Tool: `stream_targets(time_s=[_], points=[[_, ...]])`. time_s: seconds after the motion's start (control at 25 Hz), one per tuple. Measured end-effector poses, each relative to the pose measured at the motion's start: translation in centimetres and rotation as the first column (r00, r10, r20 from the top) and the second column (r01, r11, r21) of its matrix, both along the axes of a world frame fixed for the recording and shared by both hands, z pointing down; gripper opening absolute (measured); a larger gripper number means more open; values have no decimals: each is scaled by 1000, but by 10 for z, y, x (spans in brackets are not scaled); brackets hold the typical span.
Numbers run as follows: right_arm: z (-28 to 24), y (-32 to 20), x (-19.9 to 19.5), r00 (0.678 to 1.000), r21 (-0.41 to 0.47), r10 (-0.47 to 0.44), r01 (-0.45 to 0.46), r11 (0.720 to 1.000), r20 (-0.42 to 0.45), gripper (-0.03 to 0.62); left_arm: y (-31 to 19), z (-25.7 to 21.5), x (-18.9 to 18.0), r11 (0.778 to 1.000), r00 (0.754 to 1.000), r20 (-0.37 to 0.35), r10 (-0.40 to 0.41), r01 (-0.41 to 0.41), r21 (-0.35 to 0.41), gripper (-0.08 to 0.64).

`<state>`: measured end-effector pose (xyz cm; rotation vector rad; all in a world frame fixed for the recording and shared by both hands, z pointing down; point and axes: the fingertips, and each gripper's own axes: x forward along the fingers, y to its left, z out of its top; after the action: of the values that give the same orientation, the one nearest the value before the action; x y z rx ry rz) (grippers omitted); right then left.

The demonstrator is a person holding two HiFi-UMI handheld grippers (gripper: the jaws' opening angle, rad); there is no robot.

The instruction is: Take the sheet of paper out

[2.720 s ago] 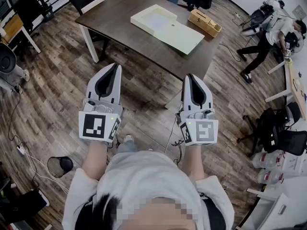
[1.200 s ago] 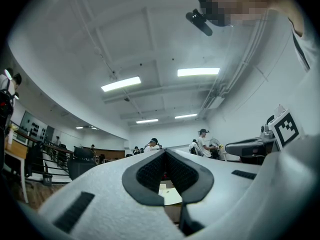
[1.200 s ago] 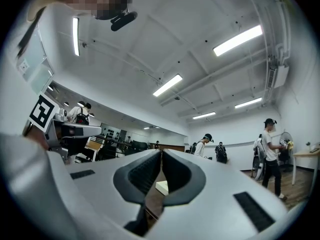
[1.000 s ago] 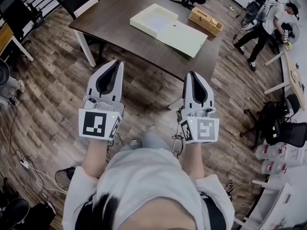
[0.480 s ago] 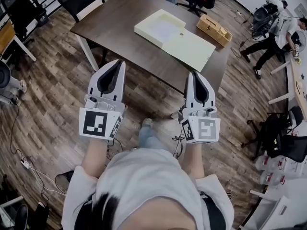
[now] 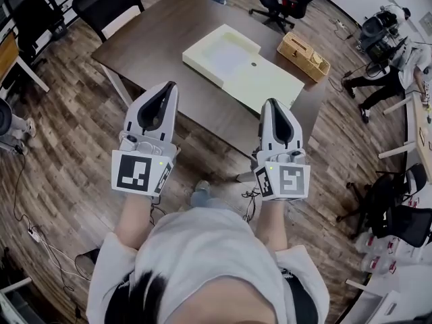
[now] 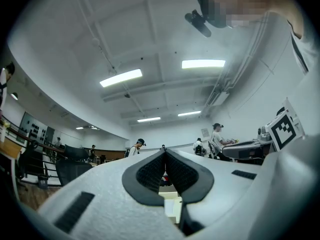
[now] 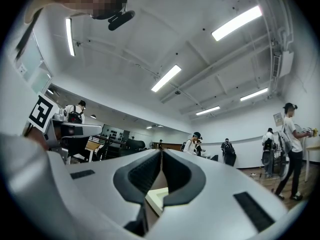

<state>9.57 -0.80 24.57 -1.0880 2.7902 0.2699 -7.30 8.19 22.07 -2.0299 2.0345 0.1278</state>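
A pale yellow box file (image 6: 260, 79) lies open on the dark wooden table (image 6: 155, 36). A whitish sheet of paper (image 6: 226, 56) rests in its far-left half. My left gripper (image 6: 169, 86) is held in the air over the table's near edge, short of the file, jaws shut and empty. My right gripper (image 6: 271, 102) hangs over the near edge below the file's flat lid, also shut and empty. In the left gripper view the left gripper (image 7: 165, 152) shows its pads touching. The right gripper view shows the right gripper (image 8: 161, 152) the same, with a corner of the file (image 8: 157, 196) below.
A woven basket (image 6: 306, 56) stands on the table right of the file. A black chair (image 6: 108, 2) sits at the table's far left corner. People (image 6: 398, 63) and office chairs (image 6: 391, 194) are off to the right. Cables (image 6: 40, 238) trail on the wooden floor.
I have stepped toward the table with both grippers held out. Their tips, which were over the floor, now reach over the table's near edge. Both stay shut.
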Motion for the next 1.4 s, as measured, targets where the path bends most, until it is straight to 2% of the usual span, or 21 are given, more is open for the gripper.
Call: stream_targets(time_s=[0.28, 0.64, 0.8, 1.08, 1.4], points=[[0, -61, -10, 999, -1, -40, 40, 999, 1, 18, -59, -2, -3, 1000, 1000, 8, -16, 16, 2, 9], [13, -110, -9, 998, -51, -62, 64, 997, 31, 18, -103, 2, 4, 1000, 999, 34, -24, 25, -19, 9], [21, -131, -8, 997, -103, -40, 46, 994, 59, 18, -121, 5, 3, 1000, 999, 44, -12, 13, -27, 9], [31, -174, -20, 999, -153, 15, -8, 988, 49, 18, -165, 8, -18, 999, 999, 29, 20, -19, -26, 9], [52, -240, -54, 995, -275, 88, -70, 959, 55, 18, -236, 13, -58, 995, 995, 28, 93, -92, -46, 9]])
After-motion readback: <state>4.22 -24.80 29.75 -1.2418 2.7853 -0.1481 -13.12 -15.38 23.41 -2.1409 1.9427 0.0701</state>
